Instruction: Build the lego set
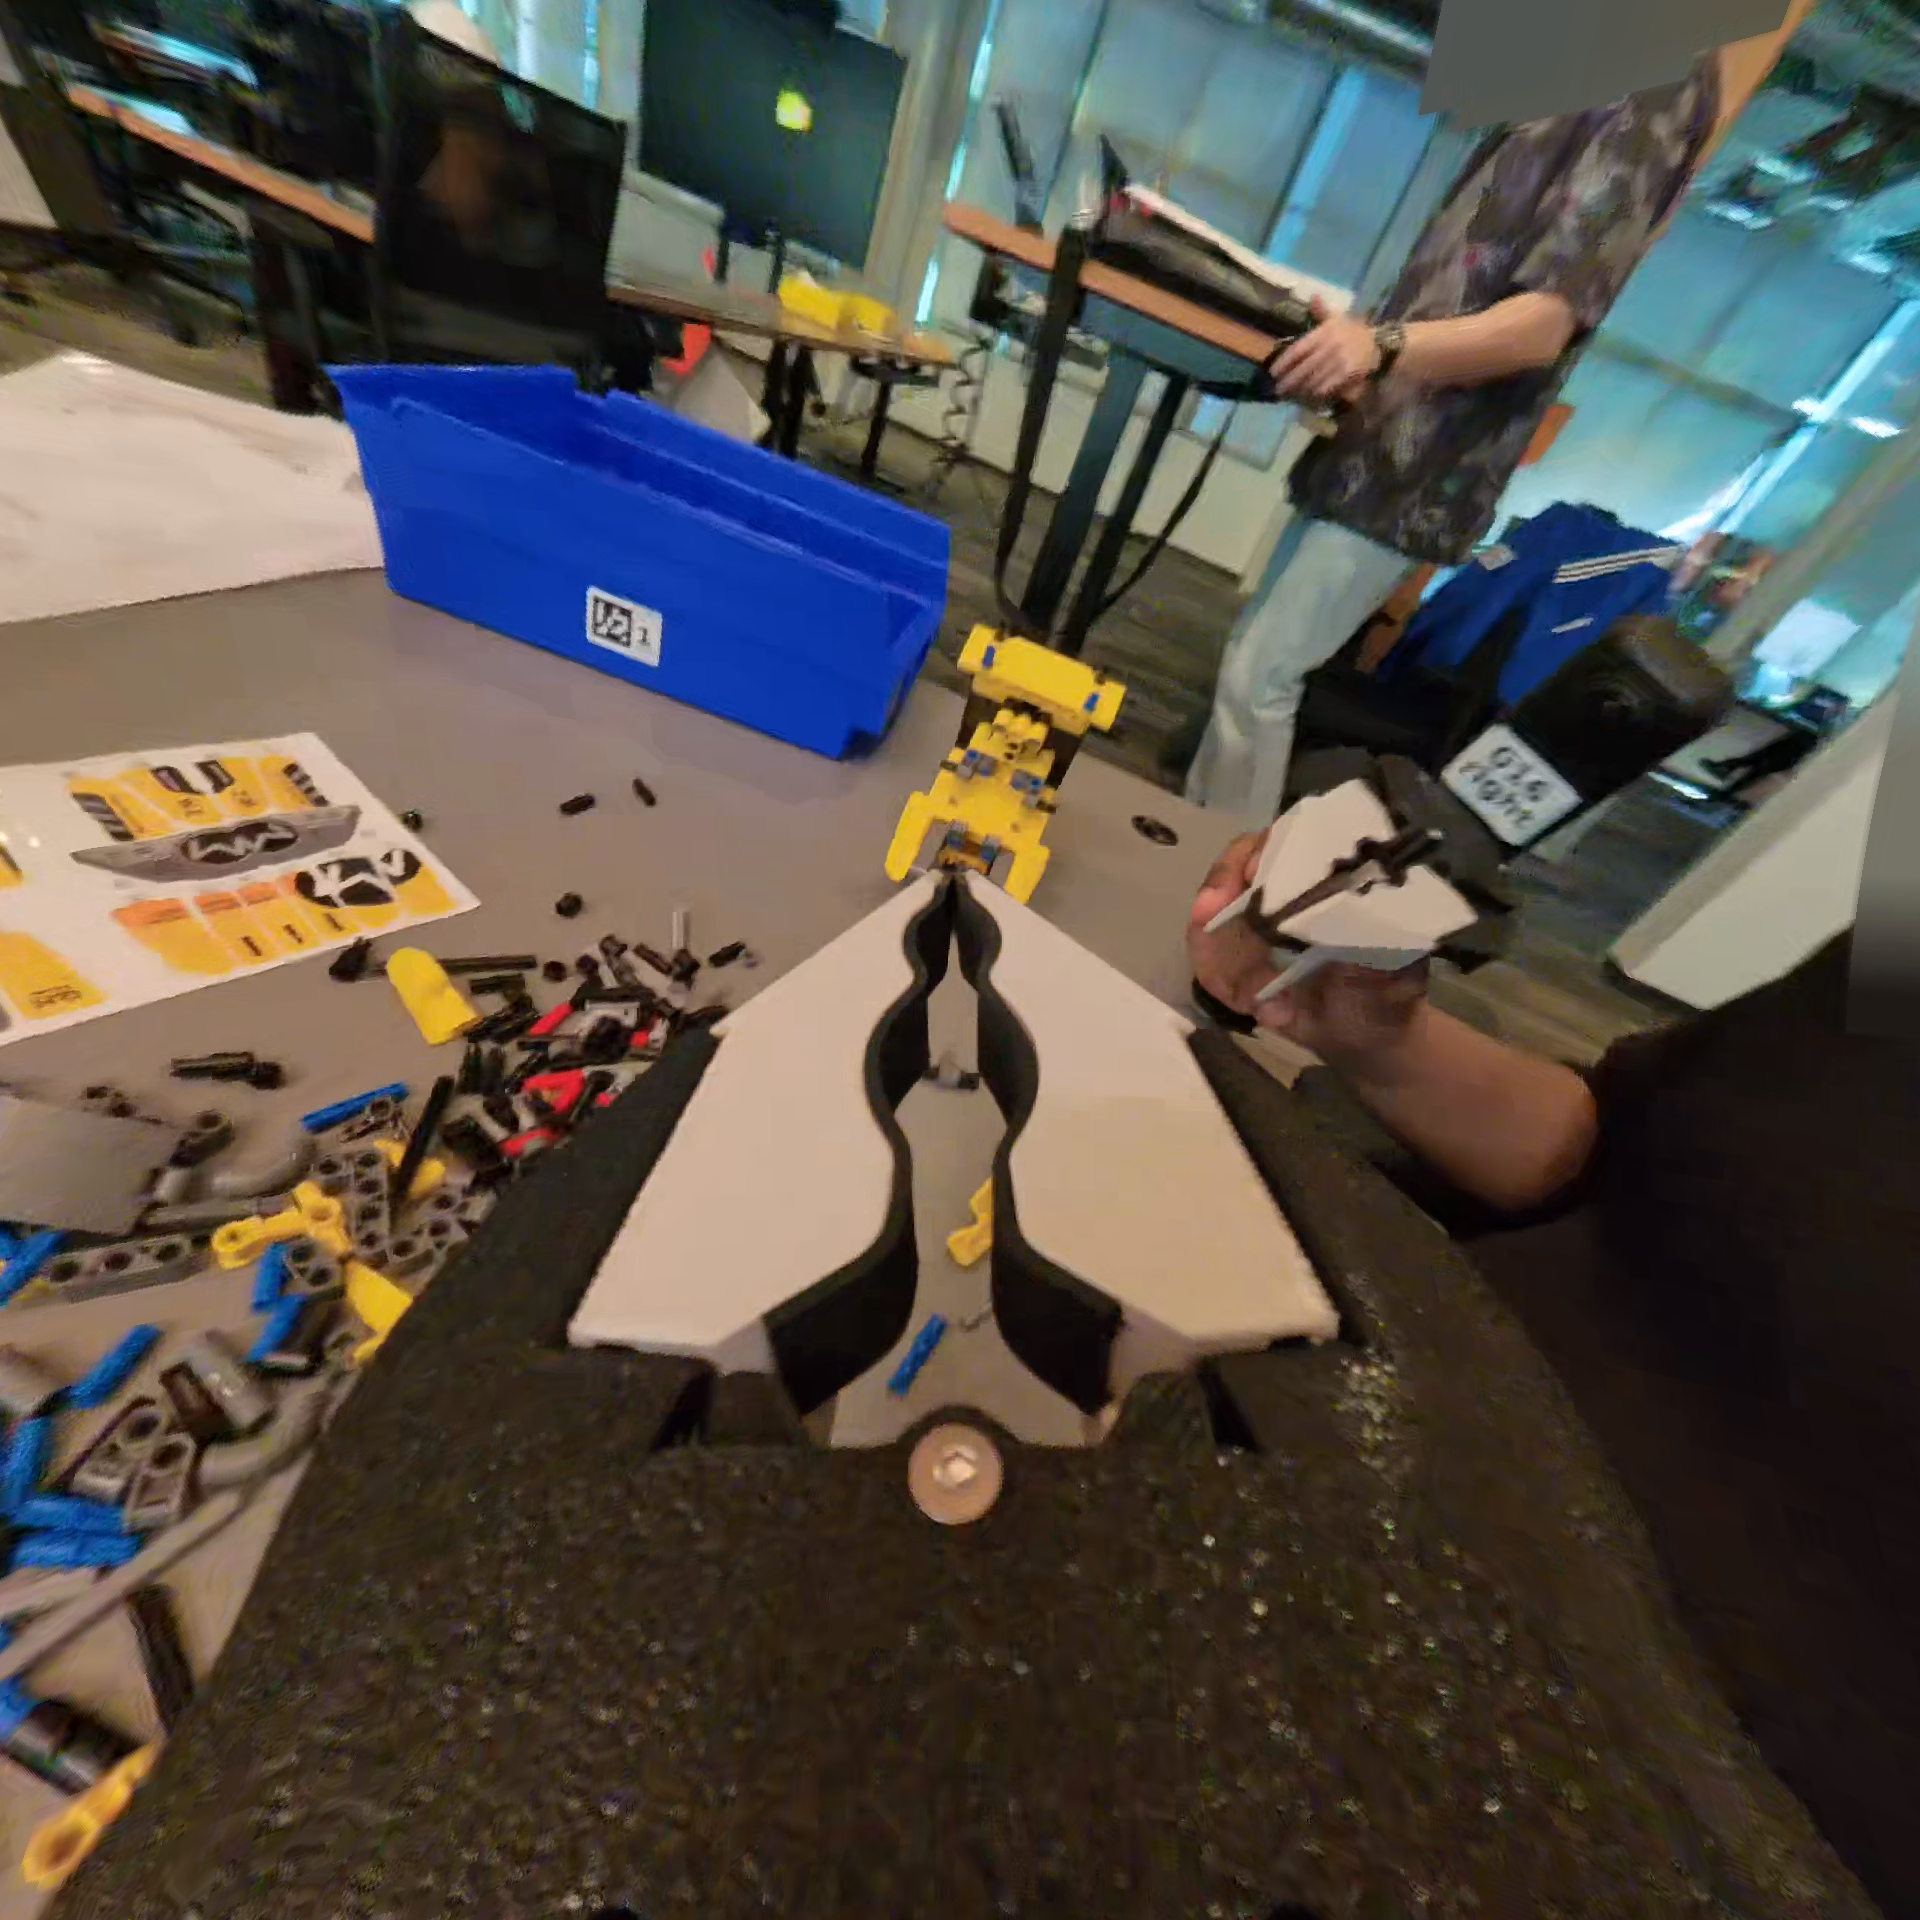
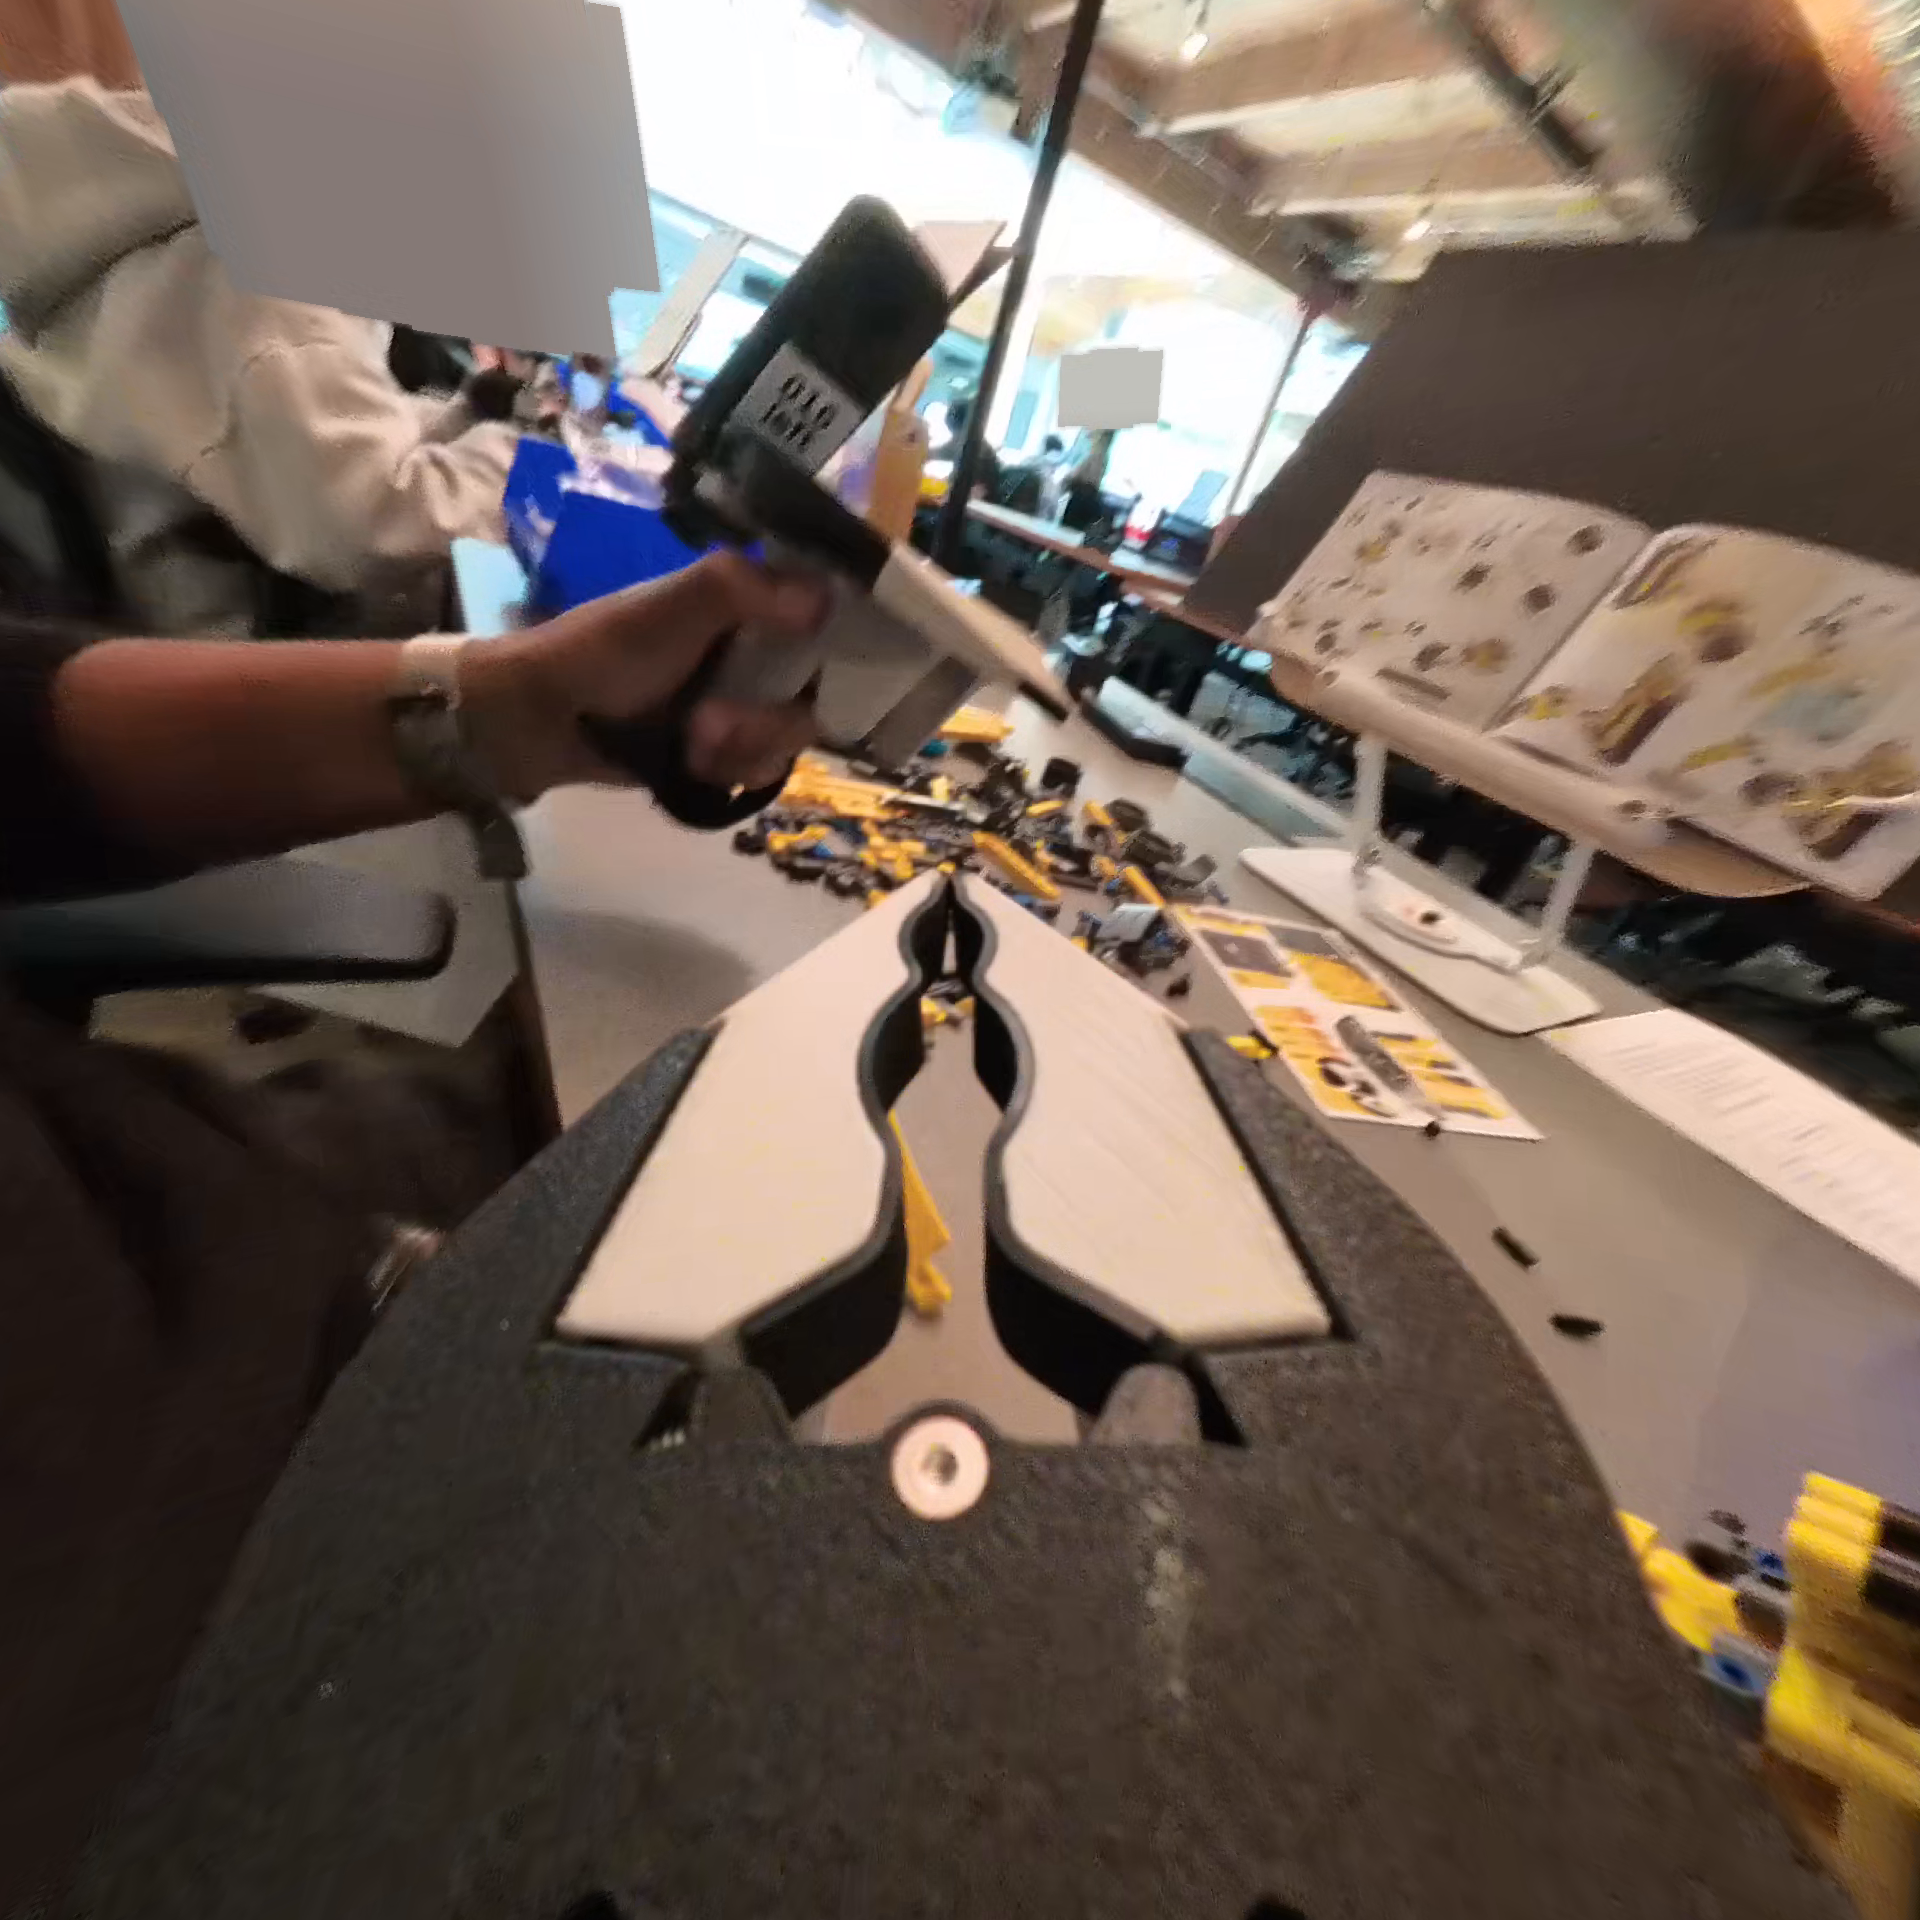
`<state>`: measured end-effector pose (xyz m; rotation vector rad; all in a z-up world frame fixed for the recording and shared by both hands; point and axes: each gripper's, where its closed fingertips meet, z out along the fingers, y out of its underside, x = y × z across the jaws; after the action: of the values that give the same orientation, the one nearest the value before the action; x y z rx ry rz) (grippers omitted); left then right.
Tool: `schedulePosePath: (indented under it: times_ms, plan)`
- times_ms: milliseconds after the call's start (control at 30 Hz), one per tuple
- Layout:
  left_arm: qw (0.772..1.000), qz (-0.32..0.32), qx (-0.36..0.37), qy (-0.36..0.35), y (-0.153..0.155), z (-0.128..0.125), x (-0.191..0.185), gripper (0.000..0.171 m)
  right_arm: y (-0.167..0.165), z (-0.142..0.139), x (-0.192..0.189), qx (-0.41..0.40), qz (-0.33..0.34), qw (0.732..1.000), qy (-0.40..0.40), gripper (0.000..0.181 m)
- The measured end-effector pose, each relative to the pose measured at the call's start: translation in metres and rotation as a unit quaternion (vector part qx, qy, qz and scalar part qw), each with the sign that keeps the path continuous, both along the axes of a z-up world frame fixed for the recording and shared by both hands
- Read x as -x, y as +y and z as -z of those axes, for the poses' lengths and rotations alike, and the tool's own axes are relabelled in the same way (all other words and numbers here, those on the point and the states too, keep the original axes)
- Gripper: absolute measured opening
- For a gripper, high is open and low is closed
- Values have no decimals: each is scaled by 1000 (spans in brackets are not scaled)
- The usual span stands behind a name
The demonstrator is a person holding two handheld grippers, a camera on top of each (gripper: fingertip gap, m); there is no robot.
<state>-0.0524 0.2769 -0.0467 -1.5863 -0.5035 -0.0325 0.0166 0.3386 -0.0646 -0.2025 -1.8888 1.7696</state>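
Both grippers, left [image 1: 951,883] and right [image 2: 951,883]: smooth grey wavy-edged fingers closed, empty; studded yellow brick model [image 1: 1003,769] ahead of left

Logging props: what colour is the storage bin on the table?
Blue bin, clearest in the left wrist view.

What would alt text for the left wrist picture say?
A hand-held left gripper, fingers closed together, points at a yellow brick-built model standing on a grey table. Loose building pieces and a sticker sheet lie left, a blue bin behind, the right gripper alongside.
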Motion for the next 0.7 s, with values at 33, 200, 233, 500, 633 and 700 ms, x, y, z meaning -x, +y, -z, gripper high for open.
schedulePosePath:
  times_ms: [33,200,233,500,633,700]
  plan:
    - [1000,-14,16,4,3,5,-2,0,1,-4,2,2,16,1000,8,0]
    - [991,-42,127,5,13,43,-5,0,33,-6,23,-54,114,992,14,0]
    - [990,-39,138,3,15,46,-7,0,41,-14,22,-32,117,992,11,0]
    - [964,-17,266,18,57,79,10,19,98,-53,26,77,142,987,-17,0]
    - [949,-6,314,-11,92,101,25,21,103,-52,27,71,147,986,-15,0]
    - [937,-13,348,-17,105,115,35,23,104,-51,27,61,153,986,-9,0]
